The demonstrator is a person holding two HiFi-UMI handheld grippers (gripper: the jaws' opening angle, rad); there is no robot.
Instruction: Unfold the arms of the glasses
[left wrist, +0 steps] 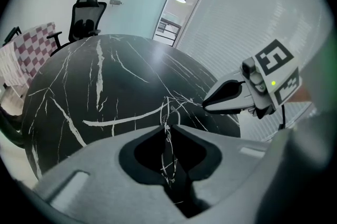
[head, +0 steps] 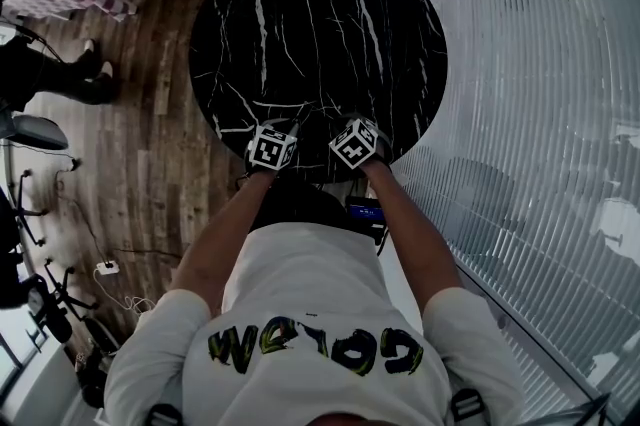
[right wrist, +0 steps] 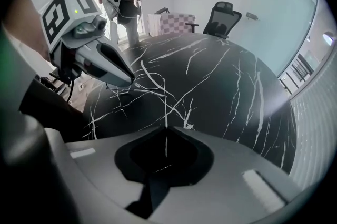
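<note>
Glasses (left wrist: 164, 111) between jaws of left gripper (left wrist: 168, 125), arm (right wrist: 165, 107) between jaws of right gripper (right wrist: 166, 127).

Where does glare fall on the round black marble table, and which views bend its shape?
Left gripper view: pale glare near the far edge of the round black marble table; strong fisheye bending, dark corners. Right gripper view: pale streak near its right edge, same bending. Head view: no glare, milder bending.

Arms extended forward; left gripper (left wrist: 168, 125) and right gripper (right wrist: 167, 127) close together, pointing down, jaws pinched.
</note>
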